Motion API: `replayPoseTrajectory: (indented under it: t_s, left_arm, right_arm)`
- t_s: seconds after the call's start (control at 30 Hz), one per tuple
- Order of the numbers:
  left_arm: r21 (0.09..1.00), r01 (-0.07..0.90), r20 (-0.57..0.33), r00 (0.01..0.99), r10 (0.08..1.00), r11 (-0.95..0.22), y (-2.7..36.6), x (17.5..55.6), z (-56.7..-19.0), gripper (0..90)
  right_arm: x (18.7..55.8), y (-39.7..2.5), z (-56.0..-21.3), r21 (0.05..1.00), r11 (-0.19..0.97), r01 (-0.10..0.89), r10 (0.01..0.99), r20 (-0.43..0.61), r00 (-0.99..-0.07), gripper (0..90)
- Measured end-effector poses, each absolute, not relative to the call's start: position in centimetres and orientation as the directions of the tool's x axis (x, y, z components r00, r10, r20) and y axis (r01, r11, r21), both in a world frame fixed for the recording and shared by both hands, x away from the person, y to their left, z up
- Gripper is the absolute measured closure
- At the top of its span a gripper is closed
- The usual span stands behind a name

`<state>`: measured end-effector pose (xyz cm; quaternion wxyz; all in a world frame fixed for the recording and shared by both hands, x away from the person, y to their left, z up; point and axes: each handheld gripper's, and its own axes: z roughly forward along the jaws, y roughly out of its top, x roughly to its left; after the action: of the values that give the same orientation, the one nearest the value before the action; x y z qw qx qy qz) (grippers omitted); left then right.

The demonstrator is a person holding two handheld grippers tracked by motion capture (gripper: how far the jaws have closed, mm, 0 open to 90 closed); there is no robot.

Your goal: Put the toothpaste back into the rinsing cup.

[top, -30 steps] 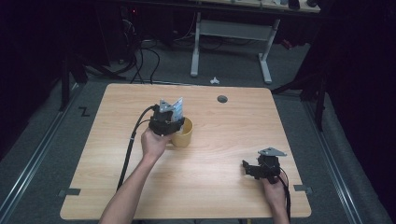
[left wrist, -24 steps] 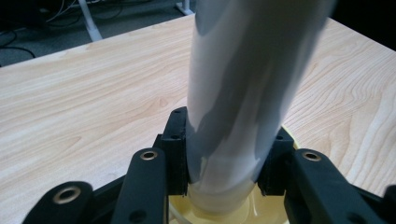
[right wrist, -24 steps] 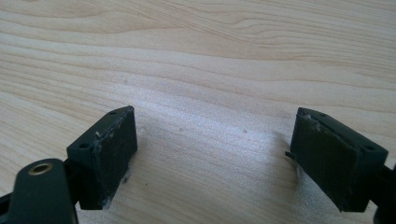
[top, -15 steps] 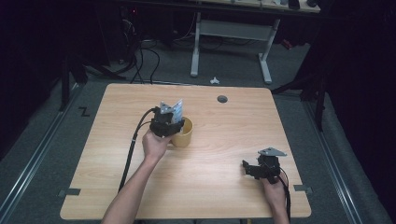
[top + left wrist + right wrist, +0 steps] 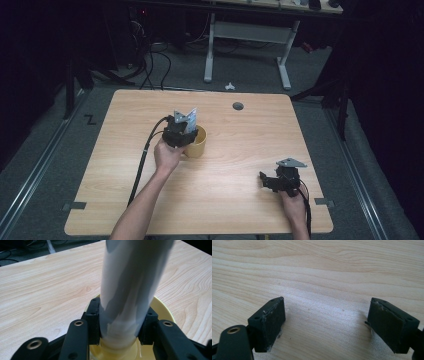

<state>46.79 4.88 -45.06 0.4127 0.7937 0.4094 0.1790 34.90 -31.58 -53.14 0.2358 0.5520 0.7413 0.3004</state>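
Note:
A yellow cup (image 5: 199, 143) stands left of the table's middle. My left gripper (image 5: 182, 131) hangs right over it, shut on a pale grey tube (image 5: 130, 285). In the left gripper view the tube runs up between the two black jaws, and its lower end dips inside the cup's rim (image 5: 163, 308). Near the front right corner my right gripper (image 5: 265, 180) rests low over the wood, open. Its pads (image 5: 270, 320) stand far apart with bare table between them.
A round grey grommet (image 5: 238, 106) sits in the wooden table (image 5: 250, 145) near its far edge. The left gripper's cable (image 5: 142, 162) trails back along the forearm. Behind the table stand a white desk frame (image 5: 247, 45) and floor cables.

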Motion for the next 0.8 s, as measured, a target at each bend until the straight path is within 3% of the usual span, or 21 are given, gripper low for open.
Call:
replayPoseTrajectory:
  t_s: [0.8]
  left_arm:
    - [0.775,0.525,-0.039,0.594,0.804,-0.351,4.42,47.18,-45.88,60.5]
  right_arm:
    - [34.90,-31.58,-53.15,0.706,0.210,0.677,0.960,-0.018,-0.280,14.9]
